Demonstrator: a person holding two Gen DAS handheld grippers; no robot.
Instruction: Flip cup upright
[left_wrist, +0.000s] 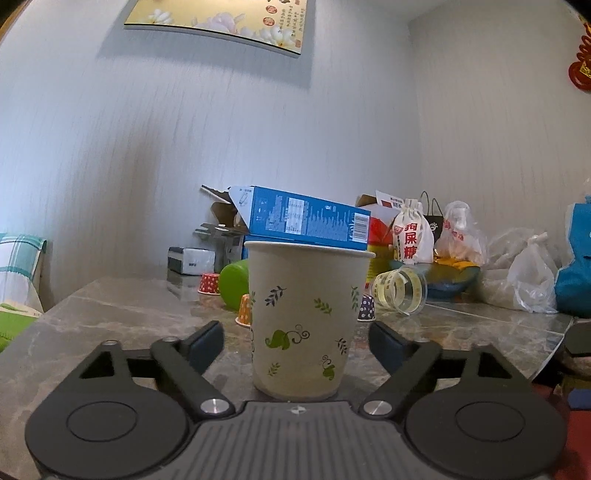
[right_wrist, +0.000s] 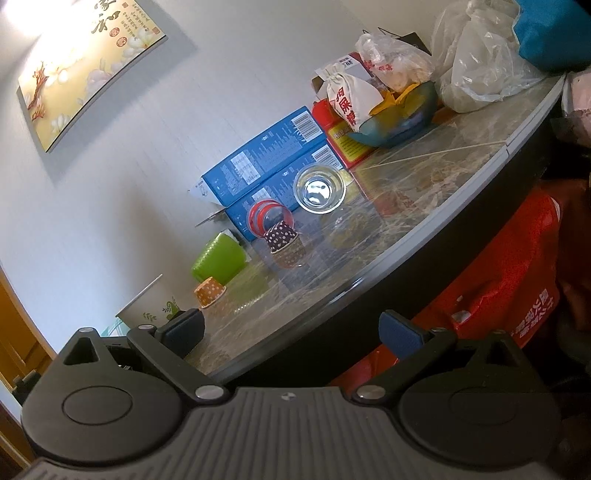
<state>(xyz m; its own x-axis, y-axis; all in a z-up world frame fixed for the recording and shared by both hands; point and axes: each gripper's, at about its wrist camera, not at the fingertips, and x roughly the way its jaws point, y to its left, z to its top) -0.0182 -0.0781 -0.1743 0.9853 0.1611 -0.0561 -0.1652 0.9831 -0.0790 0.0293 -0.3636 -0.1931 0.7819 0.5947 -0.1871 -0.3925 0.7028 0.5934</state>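
My left tongs (left_wrist: 296, 341) sit low at the tabletop (left_wrist: 122, 310) edge w/ jaws spread wide apart, and the paper cup (left_wrist: 308, 317) stands upright btwn them, mouth up, base on the marble top, leaf print facing me; neither pad touches the cup wall, there's a gap on both sides. Behind the cup: a blue box (left_wrist: 306, 219) resting tilted on other boxes, a green cup (left_wrist: 234, 284) on its side, small polka-dot cups in red (left_wrist: 209, 283), orange (left_wrist: 244, 312) and purple (left_wrist: 366, 308), and a clear cup w/ yellow print (left_wrist: 400, 290) lying on its side. Further right: a white drawstring bag w/ red characters (left_wrist: 412, 234) and clear plastic bags (left_wrist: 524, 277). A framed flower picture (left_wrist: 221, 22) hangs on the wall. My right tongs (right_wrist: 293, 332) are tilted, held off the tabletop's (right_wrist: 424, 192) front edge, jaws also wide apart, holding nothing. From the right wrist view the paper cup (right_wrist: 147, 308) shows at far left, partly hidden behind my left-side pad, rim up. Same view shows a clear glass (right_wrist: 319, 188) on its side w/ its mouth toward me, just beside the blue boxes (right_wrist: 266, 166), and a red bag (right_wrist: 498, 306) below the tabletop edge.
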